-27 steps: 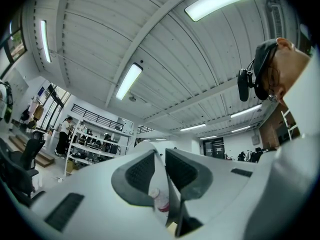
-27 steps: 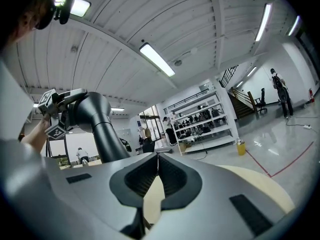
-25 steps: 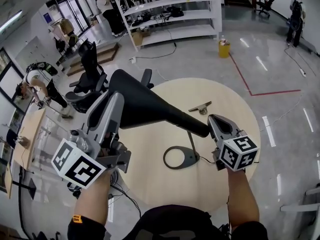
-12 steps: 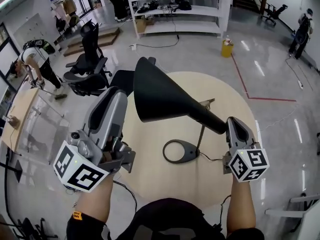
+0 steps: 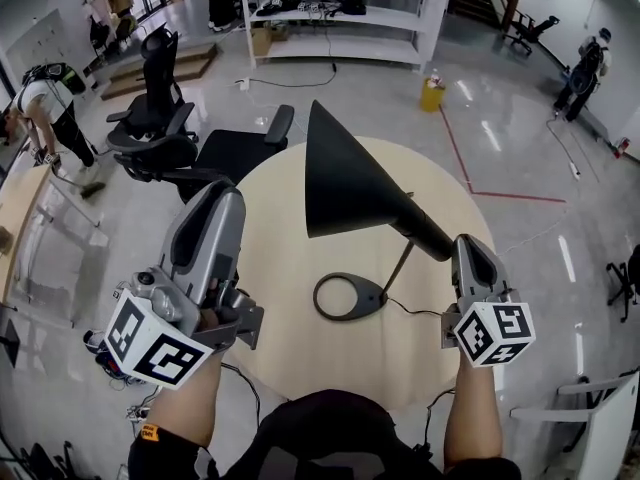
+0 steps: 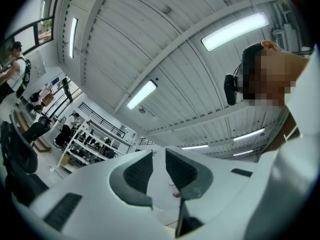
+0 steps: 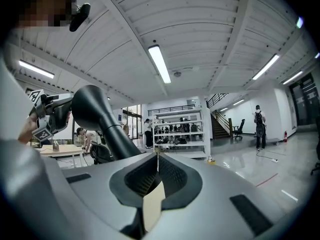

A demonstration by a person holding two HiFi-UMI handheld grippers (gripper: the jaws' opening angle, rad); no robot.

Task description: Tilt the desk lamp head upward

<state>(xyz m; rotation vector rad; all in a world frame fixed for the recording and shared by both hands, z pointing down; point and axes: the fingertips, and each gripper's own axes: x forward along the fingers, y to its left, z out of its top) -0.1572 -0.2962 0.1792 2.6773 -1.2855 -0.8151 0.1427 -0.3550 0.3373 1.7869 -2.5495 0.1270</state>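
Lamp head (image 5: 350, 183) tilted, its opening unseen

L gripper (image 5: 222, 198): lt-grey moulded shell, long rounded nose, darker grey mech block at rear.
L cube (image 5: 150, 336): white faces, black sq markers.
L pads (image 6: 139, 171): dark, fine-ribbed, in mid-grey surrounds; black slots in the shell either side.
R gripper (image 5: 470, 248): same grey shell, slimmer.
R cube (image 5: 488, 333): white, black sq markers.
R pads (image 7: 172, 176): dark, ribbed, grey surround.
Top (image 5: 330, 436): black, short sleeves, forearms bare.
Tag (image 5: 152, 435): small, orange-yellow, by L sleeve edge; print unreadable.
Headgear (image 6: 231, 89): dark strap + small black cam unit.
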